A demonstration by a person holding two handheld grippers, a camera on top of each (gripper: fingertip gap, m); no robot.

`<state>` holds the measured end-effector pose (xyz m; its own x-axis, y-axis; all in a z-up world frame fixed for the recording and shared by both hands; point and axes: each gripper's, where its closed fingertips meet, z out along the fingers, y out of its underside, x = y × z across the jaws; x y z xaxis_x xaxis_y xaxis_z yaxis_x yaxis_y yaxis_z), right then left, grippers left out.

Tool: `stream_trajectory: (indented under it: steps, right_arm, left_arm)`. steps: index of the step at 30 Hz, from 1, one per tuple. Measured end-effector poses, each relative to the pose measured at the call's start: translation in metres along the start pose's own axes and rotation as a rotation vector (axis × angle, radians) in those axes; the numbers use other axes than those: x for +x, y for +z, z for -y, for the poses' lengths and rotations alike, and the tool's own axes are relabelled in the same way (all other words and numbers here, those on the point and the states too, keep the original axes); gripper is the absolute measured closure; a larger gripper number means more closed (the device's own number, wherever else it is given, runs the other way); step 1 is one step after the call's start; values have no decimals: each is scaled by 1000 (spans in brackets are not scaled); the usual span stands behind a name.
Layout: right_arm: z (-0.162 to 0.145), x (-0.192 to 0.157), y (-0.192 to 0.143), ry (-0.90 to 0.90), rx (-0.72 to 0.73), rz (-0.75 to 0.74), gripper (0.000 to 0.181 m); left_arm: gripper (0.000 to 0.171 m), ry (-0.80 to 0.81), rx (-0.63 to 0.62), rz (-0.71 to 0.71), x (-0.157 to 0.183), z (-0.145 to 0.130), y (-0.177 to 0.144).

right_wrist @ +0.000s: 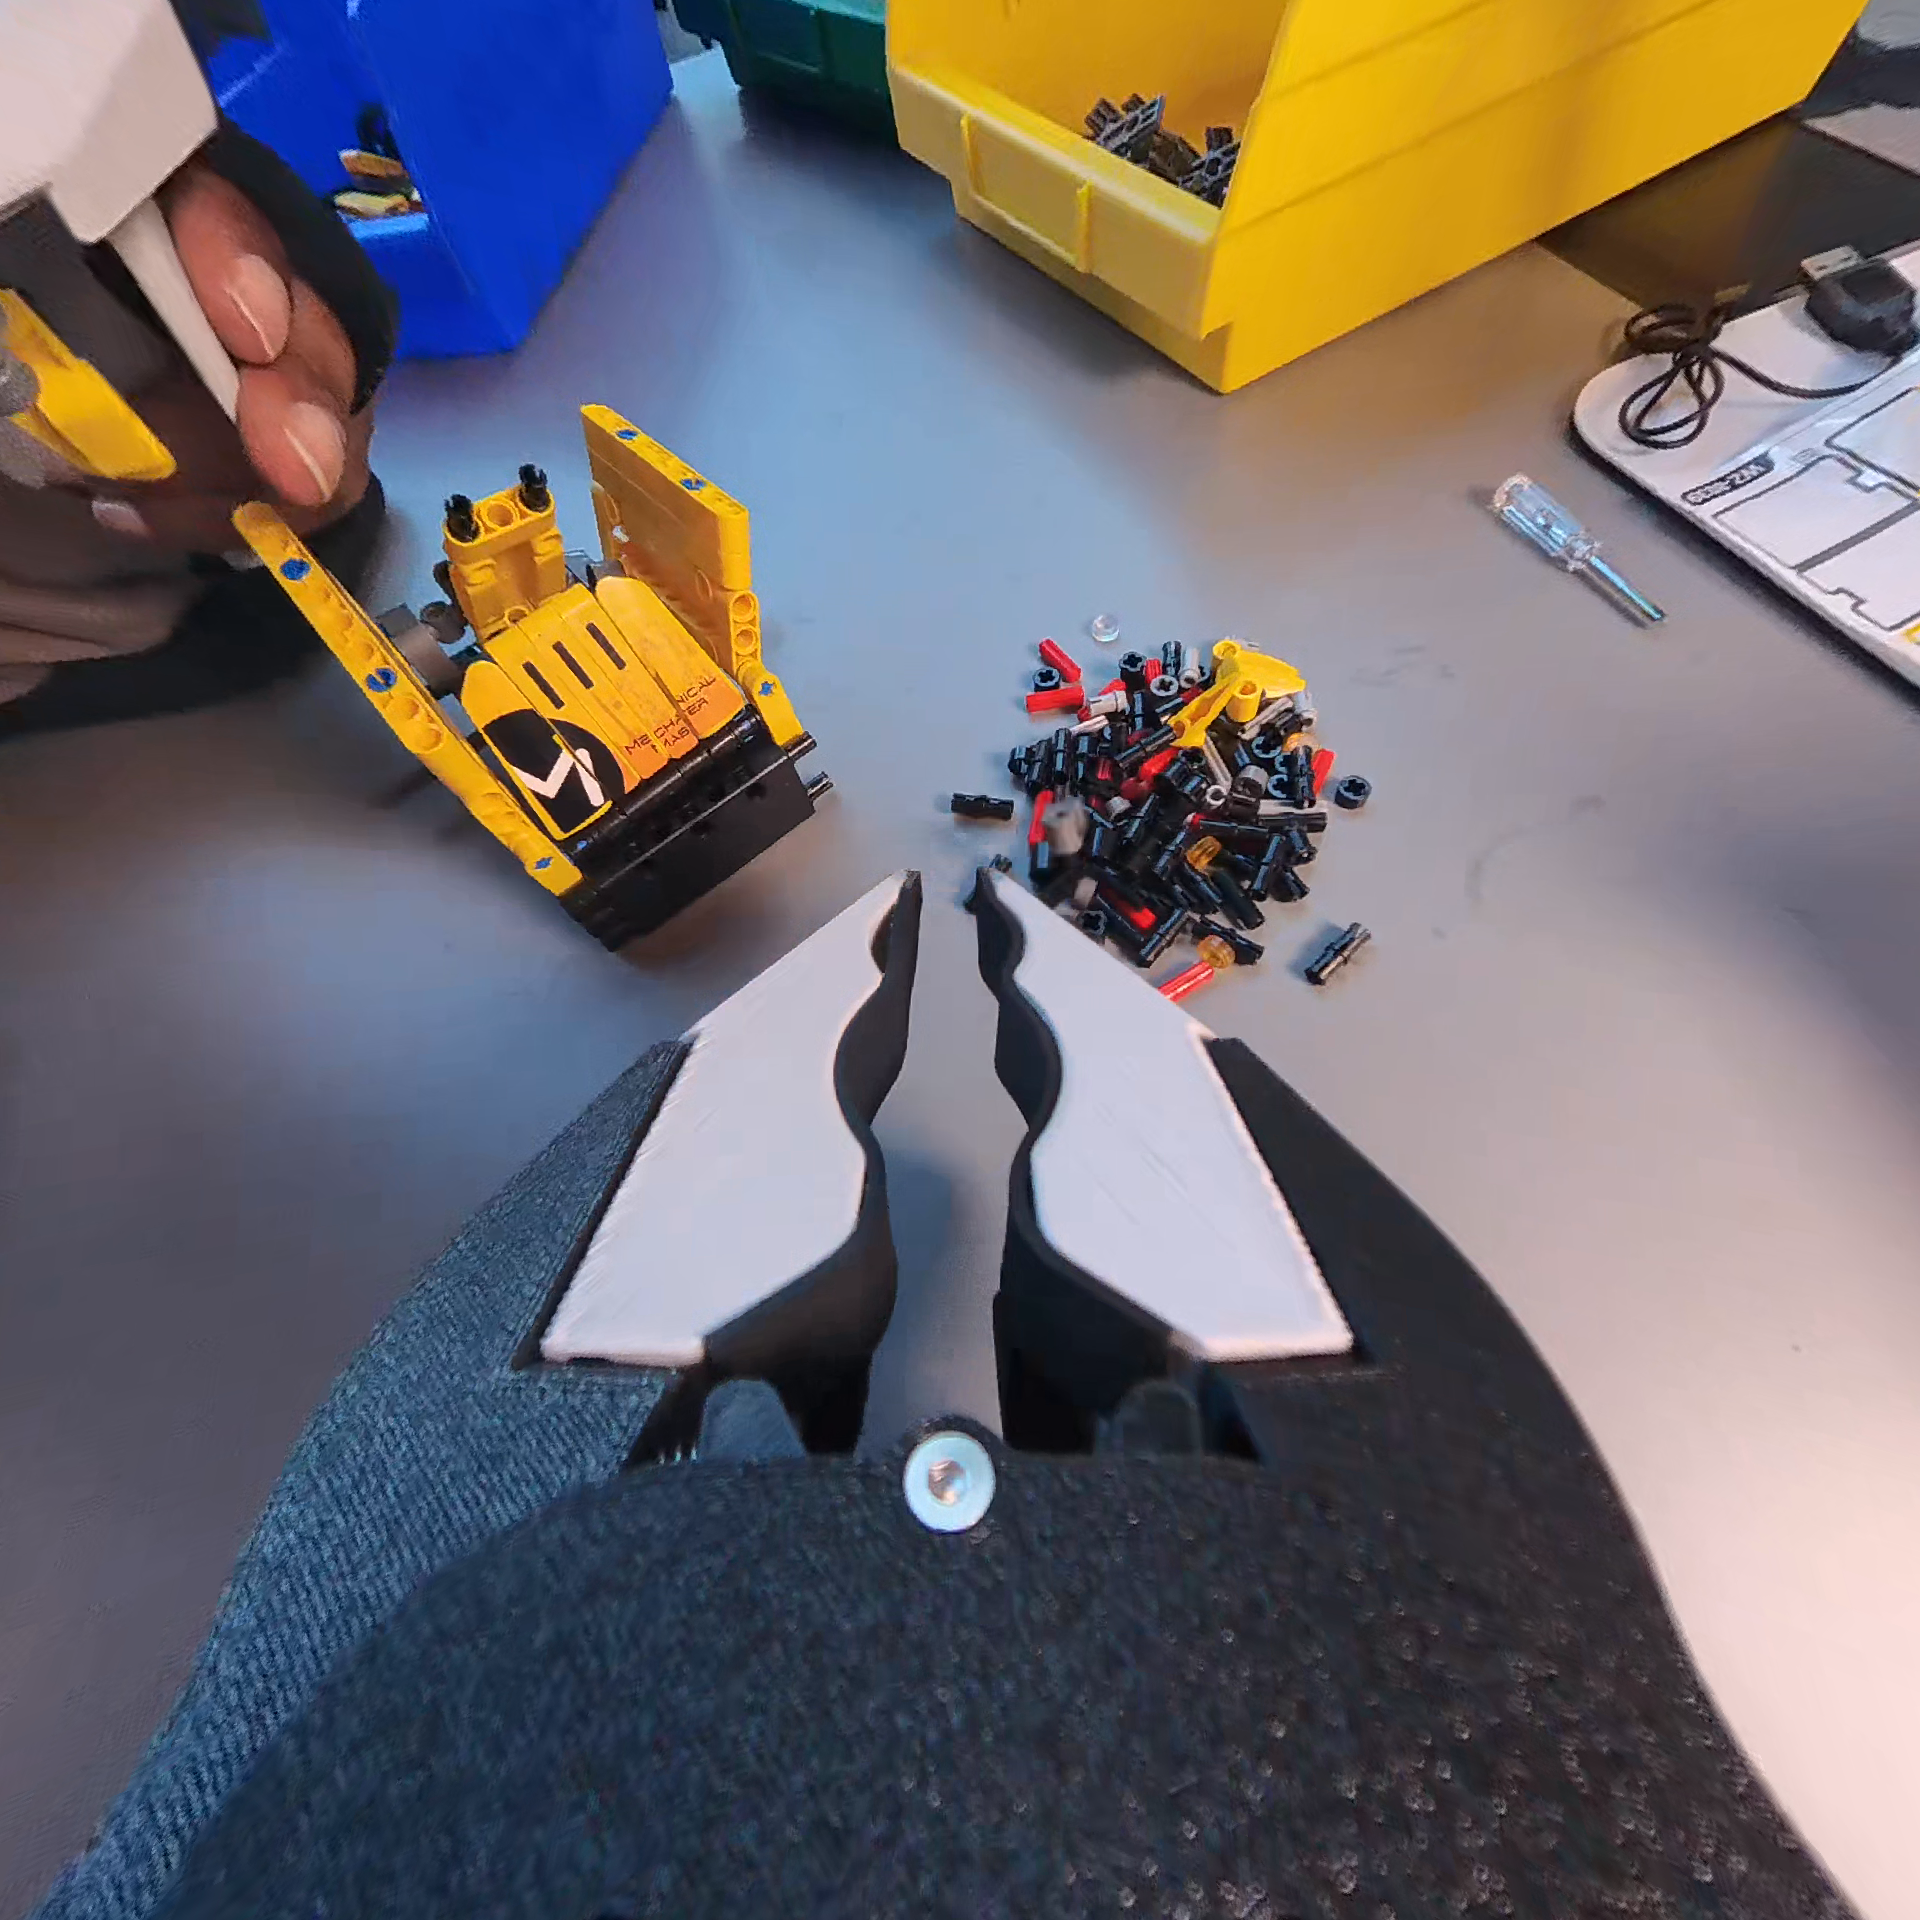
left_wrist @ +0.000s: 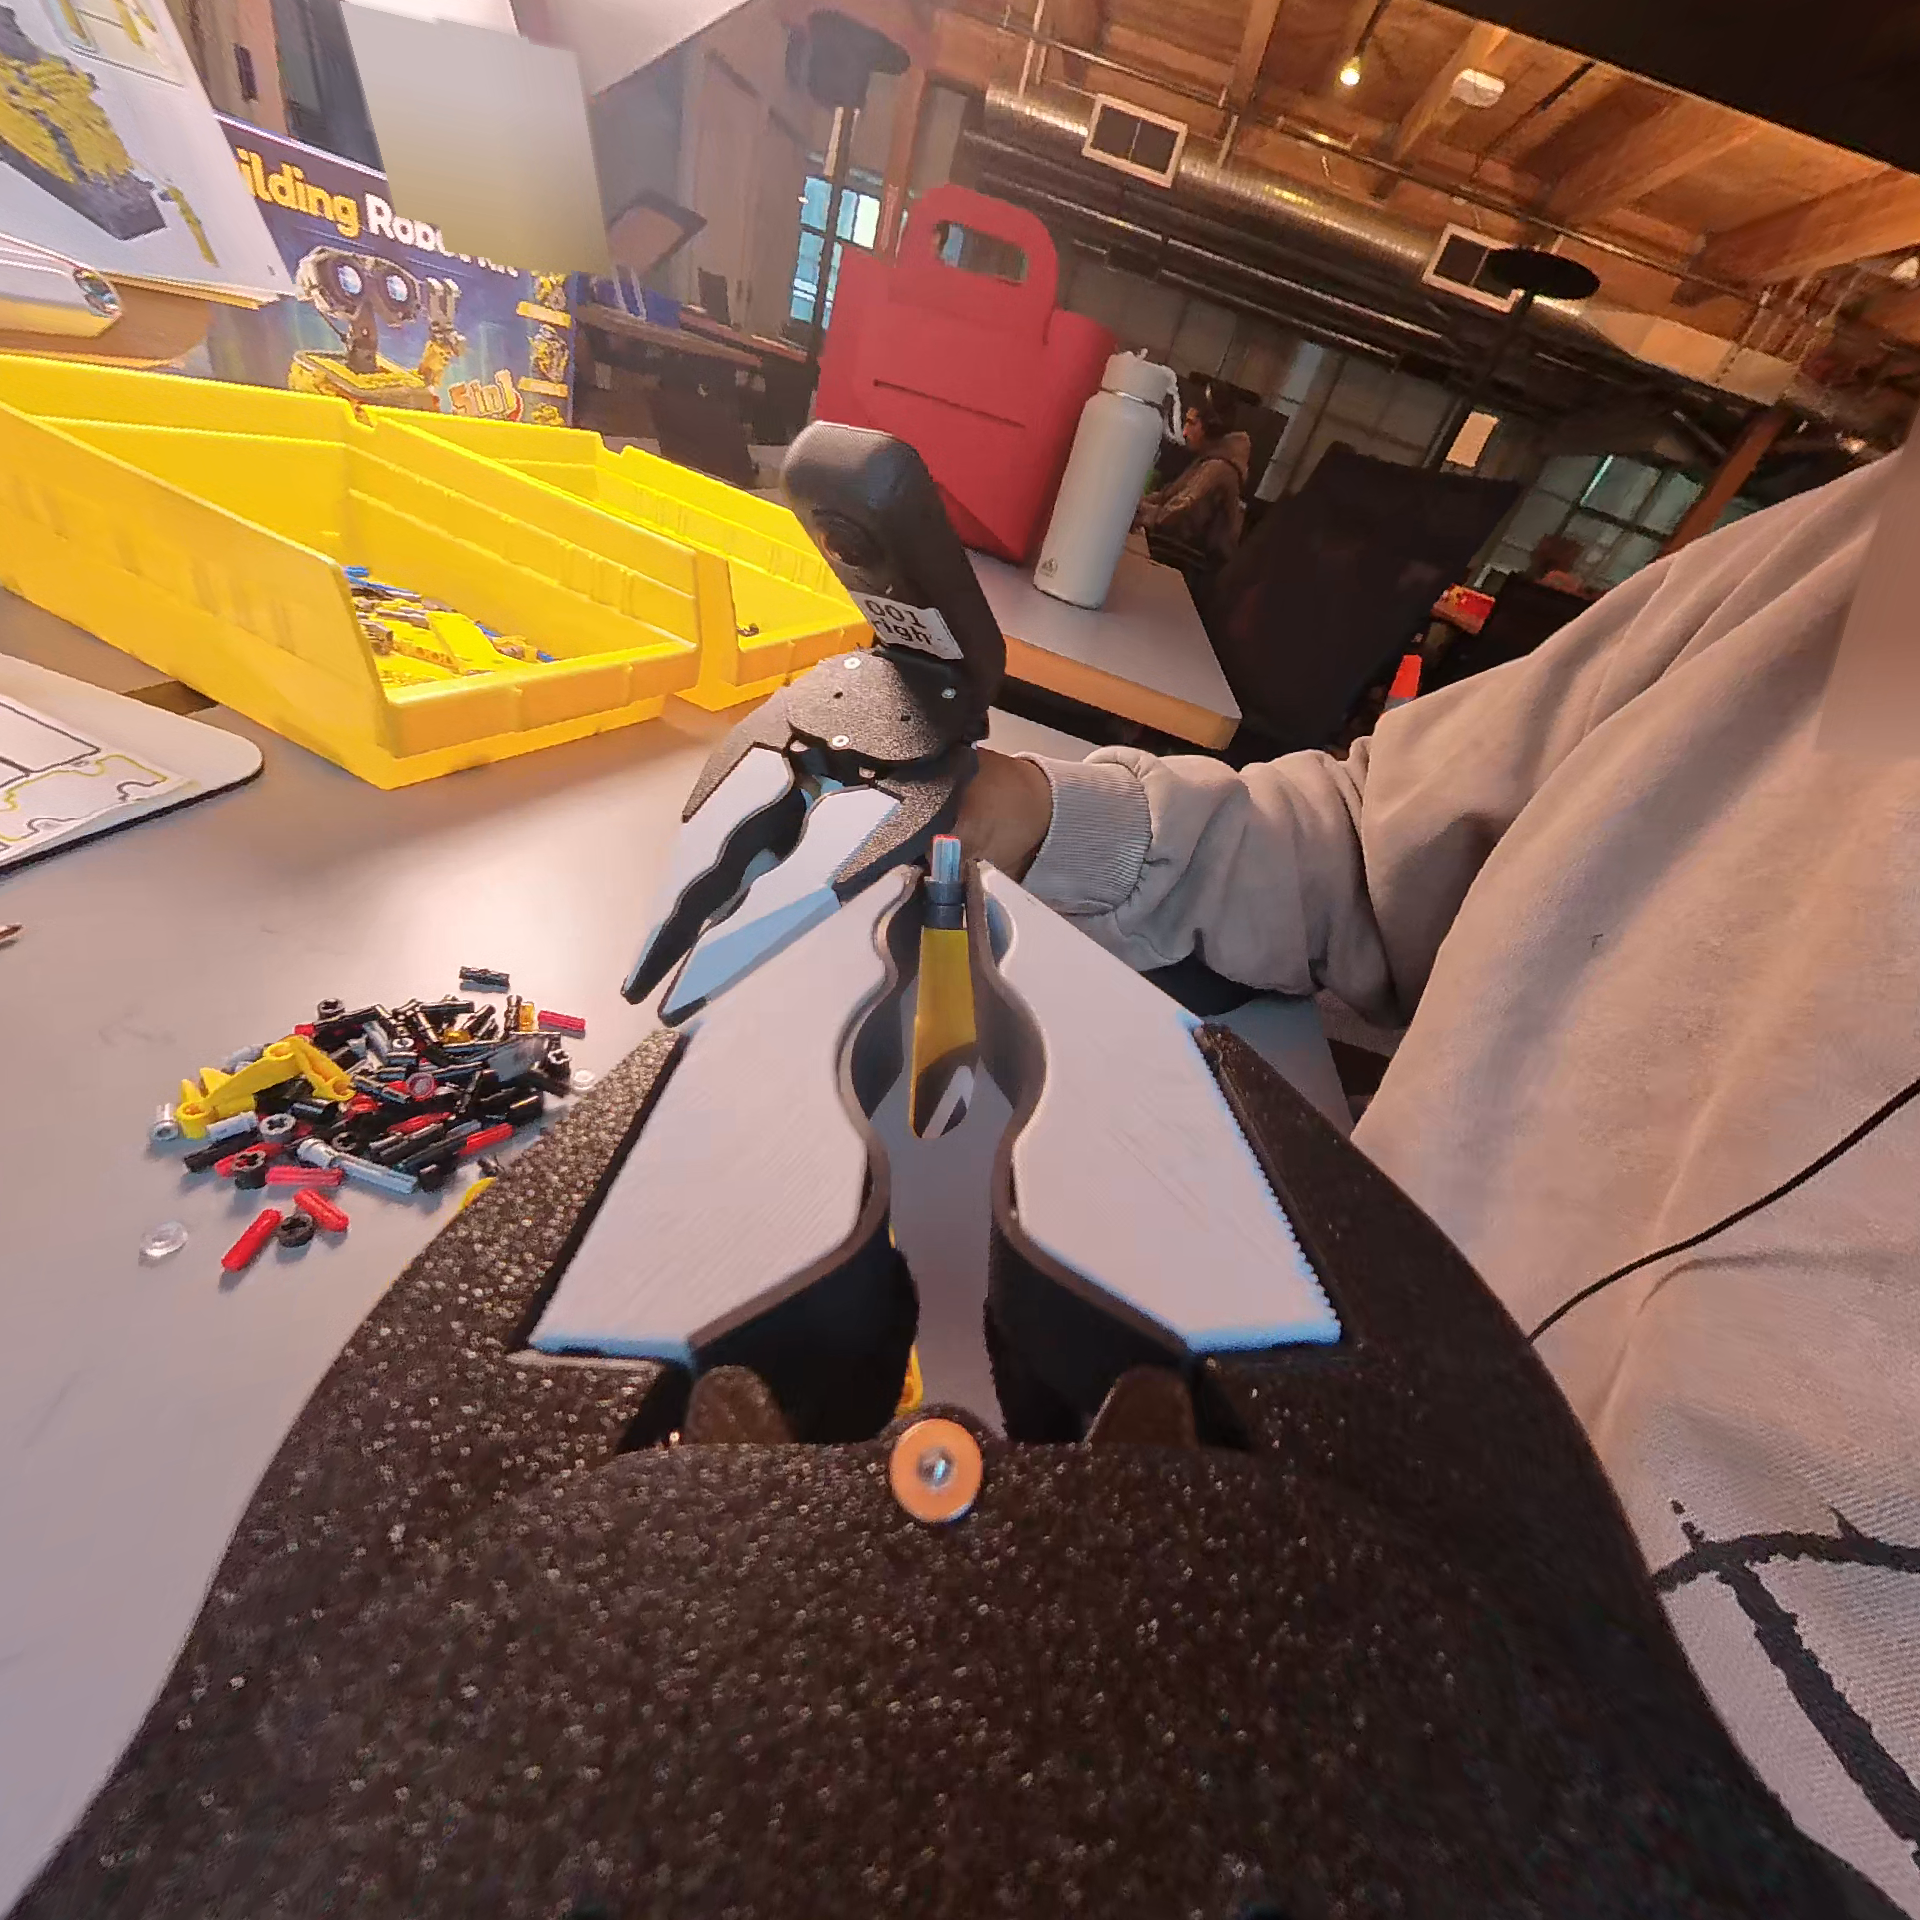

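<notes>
Left gripper [left_wrist: 943, 883] clamped on a yellow piece [left_wrist: 943, 1023] with a grey-and-red axle end [left_wrist: 943, 868] poking out at the tips; the piece hangs between the fingers, above the surface [left_wrist: 312, 935]. Right gripper [right_wrist: 945, 883] narrow, a slim gap between the tips, nothing in it; it hovers just over the surface with its tips at the 7 o'clock edge of the parts pile [right_wrist: 1174, 810]. The pile is small black, red and grey pins plus one yellow connector [right_wrist: 1242, 686]. Yellow model [right_wrist: 613, 707] stands at 9 o'clock from the pile, near but apart; a hand [right_wrist: 260, 395] at 10 o'clock is close to its side beam, contact cannot be told. Yellow bin [right_wrist: 1299, 239] with dark parts at 12 o'clock, blue bin [right_wrist: 499, 156] at 11 o'clock, clear-handled screwdriver [right_wrist: 1569, 551] at 2 o'clock, mat [right_wrist: 1818, 499] with cable beyond it. In the left wrist view the right gripper sits at 11 o'clock from the held piece, with long yellow trays [left_wrist: 416, 582], a red bag [left_wrist: 956, 364] and a white bottle [left_wrist: 1101, 488] behind. Judgement: the held piece is light, rigid plastic, smooth and apt to pivot in a tip grip; hold across its flat sides. Pins are tiny and roll; take one across its barrel at the pile's edge.
</notes>
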<state>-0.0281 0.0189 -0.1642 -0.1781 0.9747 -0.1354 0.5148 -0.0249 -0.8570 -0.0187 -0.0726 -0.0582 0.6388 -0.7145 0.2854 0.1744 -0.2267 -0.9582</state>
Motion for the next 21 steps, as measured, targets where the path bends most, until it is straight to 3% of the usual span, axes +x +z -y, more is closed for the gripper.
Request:
stream_trajectory:
  steps: [9, 15, 21]
  right_arm:
    - [5, 7, -5, 12, 39, -23, 164]
    - [-6, 14, 18, -113, -99, -128, 164]
    - [-13, 21, 35, -166, -219, -170, 176]
  left_arm:
    - [165, -69, 76, 95, -26, 9, -16]
    - [165, -86, 78, 110, -32, 8, -17]
    - [165, -70, 65, 108, -29, 7, -16]
